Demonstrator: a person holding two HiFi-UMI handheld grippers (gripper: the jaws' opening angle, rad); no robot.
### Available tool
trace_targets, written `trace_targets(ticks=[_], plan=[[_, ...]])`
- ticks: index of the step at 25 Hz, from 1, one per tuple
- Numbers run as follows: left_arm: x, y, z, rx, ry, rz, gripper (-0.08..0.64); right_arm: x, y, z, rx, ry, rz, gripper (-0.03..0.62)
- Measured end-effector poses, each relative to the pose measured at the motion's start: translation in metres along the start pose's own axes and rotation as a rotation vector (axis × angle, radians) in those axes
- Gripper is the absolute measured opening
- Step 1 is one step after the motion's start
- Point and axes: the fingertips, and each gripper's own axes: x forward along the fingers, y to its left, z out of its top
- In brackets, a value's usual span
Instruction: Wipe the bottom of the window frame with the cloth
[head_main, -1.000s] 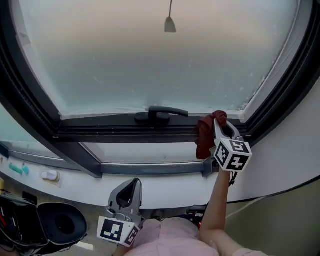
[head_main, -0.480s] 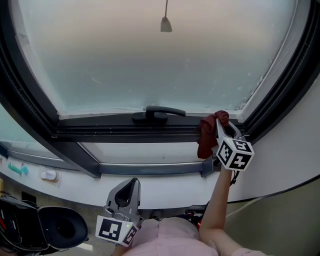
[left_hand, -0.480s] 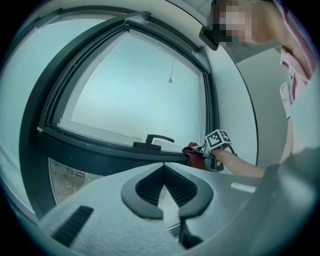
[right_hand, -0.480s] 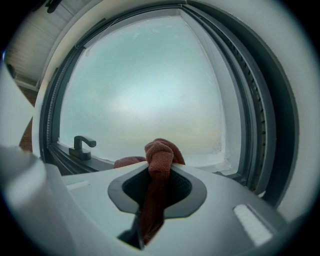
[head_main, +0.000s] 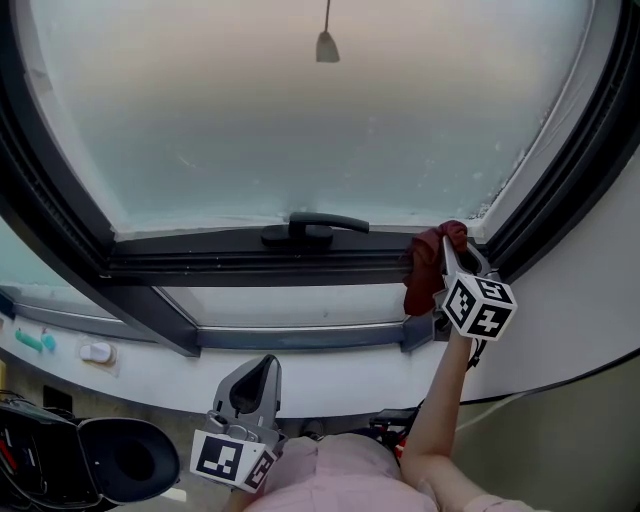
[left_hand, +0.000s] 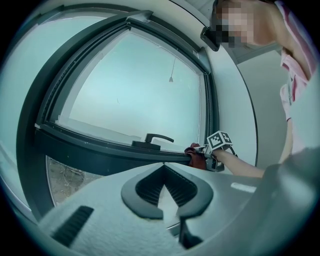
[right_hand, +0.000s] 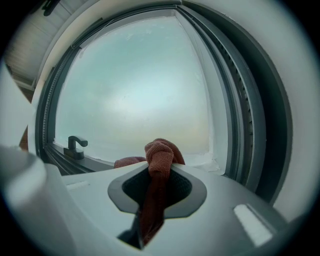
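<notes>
Red cloth (right_hand: 159, 155), pinched between right fingers (right_hand: 196, 194)

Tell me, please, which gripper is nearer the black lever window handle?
Right. The right gripper, clamping red cloth, sits right of the black handle; the left gripper hangs below.

The cloth (head_main: 428, 268) clamped in the right tongs (head_main: 447, 243) is a dark red woven fabric, rough and matt. The window frame (head_main: 250, 262) at the tips of these tongs looks like dark painted metal with a smooth, half-matt finish, and the glass (head_main: 320, 130) beyond them is frosted and cloudy. The right and the left tongs (head_main: 264, 372) have pale grey bodies of matt plastic with black ribbed pads (right_hand: 131, 187).
</notes>
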Motion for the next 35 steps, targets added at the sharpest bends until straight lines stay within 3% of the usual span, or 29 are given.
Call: trace_targets(ticks=[25, 32, 35], plan=[[0.006, 0.01, 0.001, -0.001, -0.001, -0.001, -0.005, -0.007, -0.074, 0.001, 0.003, 0.017, -0.158, 0.061], [0.004, 0.012, 0.002, -0.002, -0.005, -0.002, -0.005, -0.007, -0.073, 0.002, -0.032, 0.021, -0.182, 0.061], [0.003, 0.012, 0.003, 0.0, -0.007, -0.009, -0.005, -0.007, -0.071, 0.004, -0.094, 0.017, -0.209, 0.061]])
